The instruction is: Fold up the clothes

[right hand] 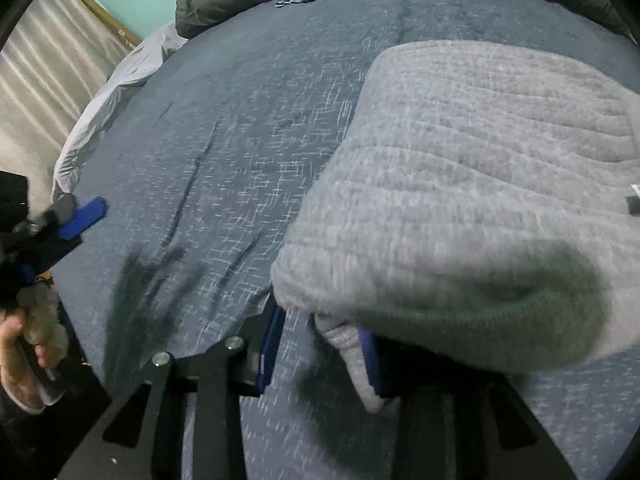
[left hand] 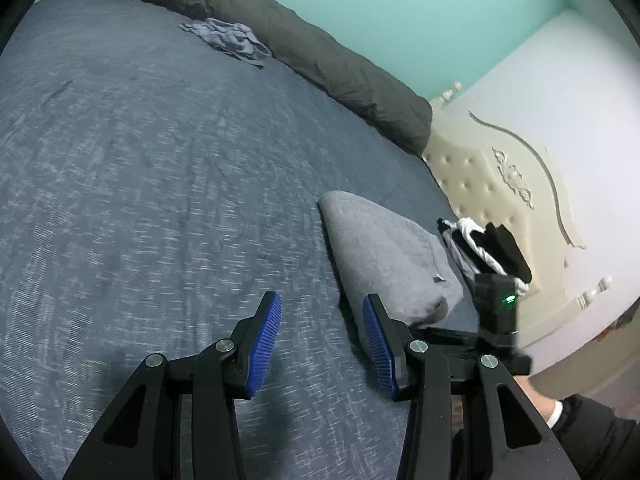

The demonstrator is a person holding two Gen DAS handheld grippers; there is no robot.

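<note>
Hovering low over the dark blue woven bedspread [left hand: 140,160] with the left gripper [left hand: 322,340], pitched moderately downward. Blue ribbed pads [left hand: 266,344] set moderately apart, with only bedspread in the gap and nothing gripped. Gripped from the near edge of the bed by the left hand [right hand: 20,344], fingers curled round the handle, pale cloth bunched against the palm.

Angled steeply downward with the right gripper [right hand: 320,356] at the near end of the folded grey fleece garment [right hand: 460,200]. Jaws parted, bedspread visible between them. Draped against the inner face of the right-side pad [right hand: 370,360]: a loose grey hem of the garment, touching but not pinched. Backed by the right hand [left hand: 536,396], emerging from a black sleeve [left hand: 592,432] over a white cuff.

Lying flat on the bedspread, just right of the left gripper: the folded garment. Placed well apart, beside the rolled dark olive duvet [left hand: 320,52] at the far edge: a crumpled blue-grey garment [left hand: 232,40]. Piled beyond the folded garment, by the cream tufted headboard [left hand: 480,184]: black-and-white clothing [left hand: 492,248].
</note>
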